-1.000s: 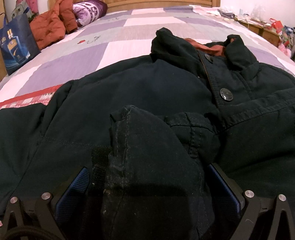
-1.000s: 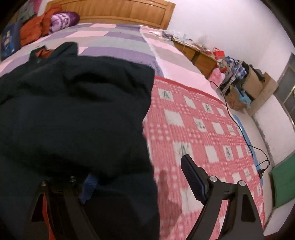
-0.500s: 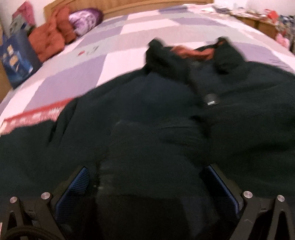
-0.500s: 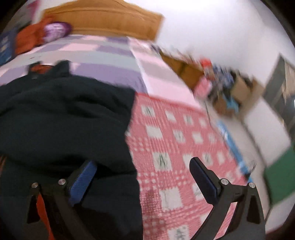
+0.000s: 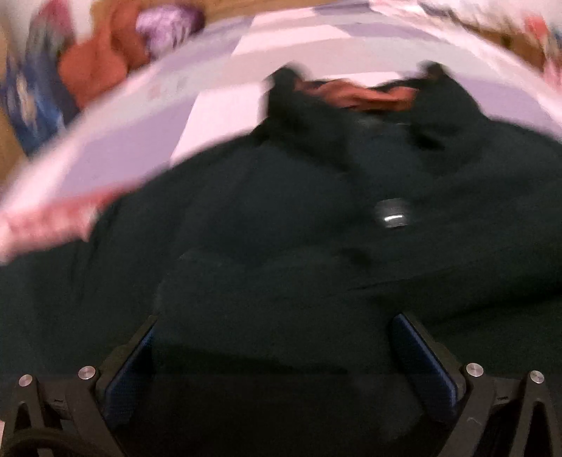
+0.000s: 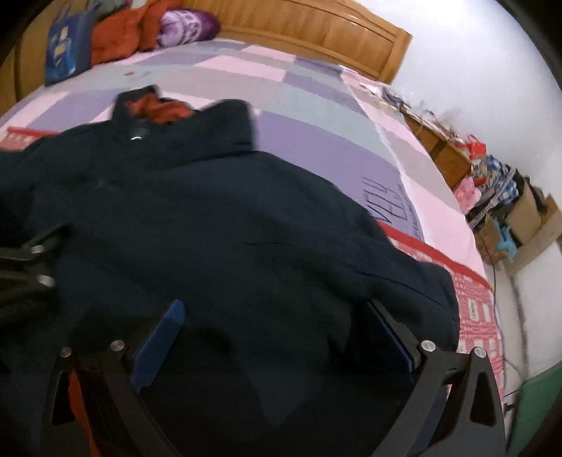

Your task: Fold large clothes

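Two wrist cameras, both low over the bed

Each looks down along its fingers toward the headboard, close above the dark jacket; the right view takes in the bed's right edge, and both share the jacket's collar.

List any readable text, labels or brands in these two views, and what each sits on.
None is readable.
Blue bag by the headboard: a printed design, too small and blurred to read.
Bedspread: dark scribbled marks, not legible as words.
Jacket snap button: blurred, no lettering discernible.
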`<state>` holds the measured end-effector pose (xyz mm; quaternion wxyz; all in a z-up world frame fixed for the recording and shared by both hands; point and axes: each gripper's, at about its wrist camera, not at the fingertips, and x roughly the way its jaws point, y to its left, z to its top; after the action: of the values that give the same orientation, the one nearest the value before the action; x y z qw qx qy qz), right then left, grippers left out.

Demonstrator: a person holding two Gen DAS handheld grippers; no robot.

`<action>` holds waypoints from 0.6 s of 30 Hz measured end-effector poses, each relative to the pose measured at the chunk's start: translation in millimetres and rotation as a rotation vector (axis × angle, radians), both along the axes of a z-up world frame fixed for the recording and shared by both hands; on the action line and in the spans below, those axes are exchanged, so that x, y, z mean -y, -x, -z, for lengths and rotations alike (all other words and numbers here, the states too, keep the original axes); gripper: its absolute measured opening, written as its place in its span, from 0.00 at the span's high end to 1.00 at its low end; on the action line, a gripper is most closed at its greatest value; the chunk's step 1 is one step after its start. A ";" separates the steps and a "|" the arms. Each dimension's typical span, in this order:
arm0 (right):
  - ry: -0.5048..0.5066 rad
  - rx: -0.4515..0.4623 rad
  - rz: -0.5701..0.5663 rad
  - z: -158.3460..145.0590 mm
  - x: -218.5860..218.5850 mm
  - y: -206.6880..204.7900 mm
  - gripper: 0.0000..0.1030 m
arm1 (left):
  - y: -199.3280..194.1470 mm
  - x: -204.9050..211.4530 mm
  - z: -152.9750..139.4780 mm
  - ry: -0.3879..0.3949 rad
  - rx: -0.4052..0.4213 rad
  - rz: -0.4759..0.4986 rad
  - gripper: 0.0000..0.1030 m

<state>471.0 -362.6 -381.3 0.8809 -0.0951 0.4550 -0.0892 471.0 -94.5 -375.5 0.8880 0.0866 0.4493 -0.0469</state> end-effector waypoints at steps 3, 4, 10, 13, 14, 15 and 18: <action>-0.104 -0.008 0.146 7.6 68.8 14.5 0.04 | -7.9 -28.2 1.0 0.060 -0.029 0.002 0.00; -0.139 -0.017 0.134 10.7 76.6 18.0 0.05 | -6.6 -27.0 0.4 0.037 -0.024 0.022 0.00; -0.091 0.010 0.118 28.9 72.0 23.5 0.04 | 9.3 -23.9 -25.3 -0.060 -0.020 -0.011 0.00; -0.111 0.035 0.119 33.7 75.2 27.0 0.04 | 33.0 -16.9 -62.8 -0.075 0.031 -0.030 0.00; -0.123 0.039 0.118 35.1 77.2 27.9 0.03 | 43.1 -9.0 -77.5 -0.060 0.048 -0.029 0.00; -0.128 0.043 0.117 34.1 78.9 29.9 0.03 | 51.6 2.8 -90.1 -0.039 0.063 -0.018 0.00; -0.134 0.054 0.117 32.5 77.0 29.3 0.03 | 66.7 55.3 -105.6 0.015 0.078 0.038 0.00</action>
<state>441.7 -439.6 -413.9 0.8906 -0.0067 0.4407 -0.1121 404.3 -149.8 -269.9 0.9043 0.0904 0.4123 -0.0637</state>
